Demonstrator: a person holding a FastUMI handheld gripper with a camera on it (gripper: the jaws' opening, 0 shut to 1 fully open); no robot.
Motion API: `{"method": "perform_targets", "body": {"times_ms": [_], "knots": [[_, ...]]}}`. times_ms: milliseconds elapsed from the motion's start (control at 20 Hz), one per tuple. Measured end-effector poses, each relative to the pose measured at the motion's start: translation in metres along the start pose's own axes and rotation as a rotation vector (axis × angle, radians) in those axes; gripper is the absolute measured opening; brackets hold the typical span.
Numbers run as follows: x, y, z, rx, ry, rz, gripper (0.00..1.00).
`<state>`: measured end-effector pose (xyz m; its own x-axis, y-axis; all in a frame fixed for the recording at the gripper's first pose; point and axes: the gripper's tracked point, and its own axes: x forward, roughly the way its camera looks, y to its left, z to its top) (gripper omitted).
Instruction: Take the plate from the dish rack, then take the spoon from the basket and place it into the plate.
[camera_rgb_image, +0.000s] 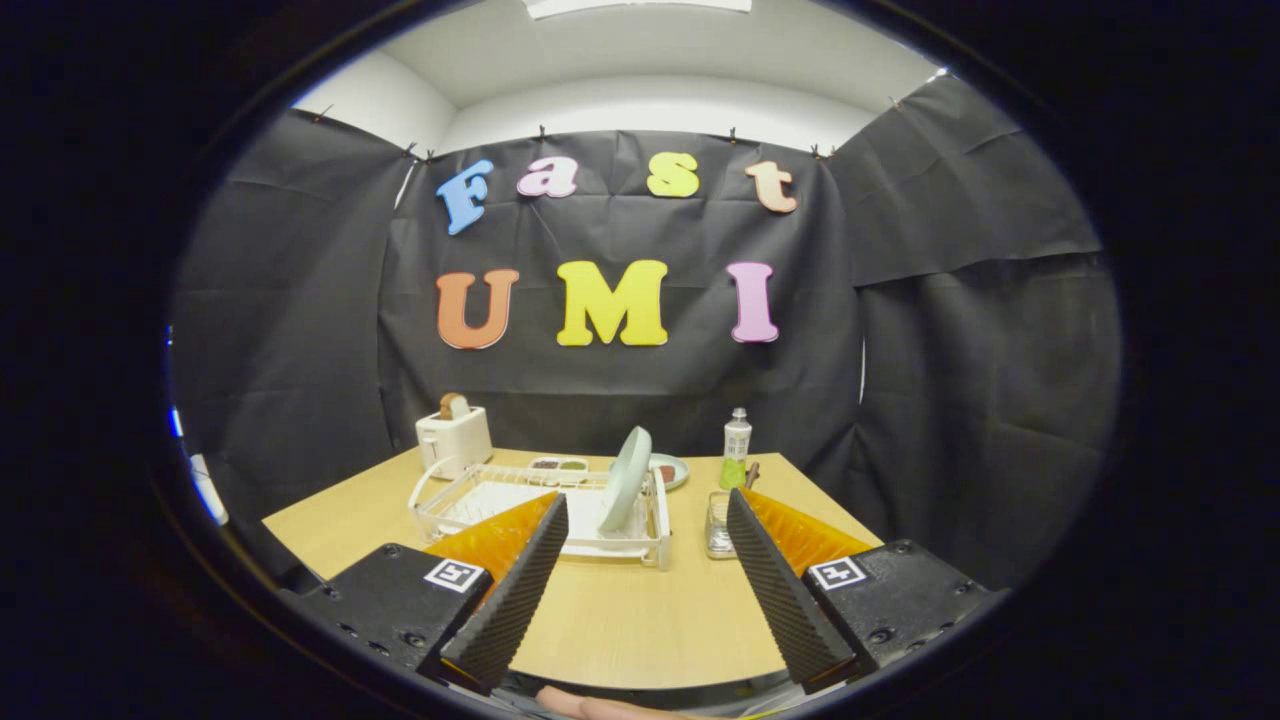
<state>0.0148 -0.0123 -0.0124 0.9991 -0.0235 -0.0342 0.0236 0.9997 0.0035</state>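
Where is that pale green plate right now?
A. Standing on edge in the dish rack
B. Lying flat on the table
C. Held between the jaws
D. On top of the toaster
A: the plate stands on edge in the white dish rack, beyond the open gripper, whose jaws hold nothing.

Claw-mounted fisheye, facing the table (640, 620)

My fingers (648, 520) stand wide apart at the bottom centre over the table (620, 620). Beyond them sits the dish rack (500, 500), a plate (627, 480) upright in its right end. Toaster (453, 438) behind left; bottle (737, 448) and basket (718, 522) to the right.
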Motion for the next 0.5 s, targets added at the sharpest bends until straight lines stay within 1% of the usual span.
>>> {"method": "perform_targets", "body": {"times_ms": [300,500], "knots": [[0.018,0.001,0.009,-0.025,0.017,0.008,1.00],[0.048,-0.003,0.024,-0.024,0.062,0.008,1.00]]}}
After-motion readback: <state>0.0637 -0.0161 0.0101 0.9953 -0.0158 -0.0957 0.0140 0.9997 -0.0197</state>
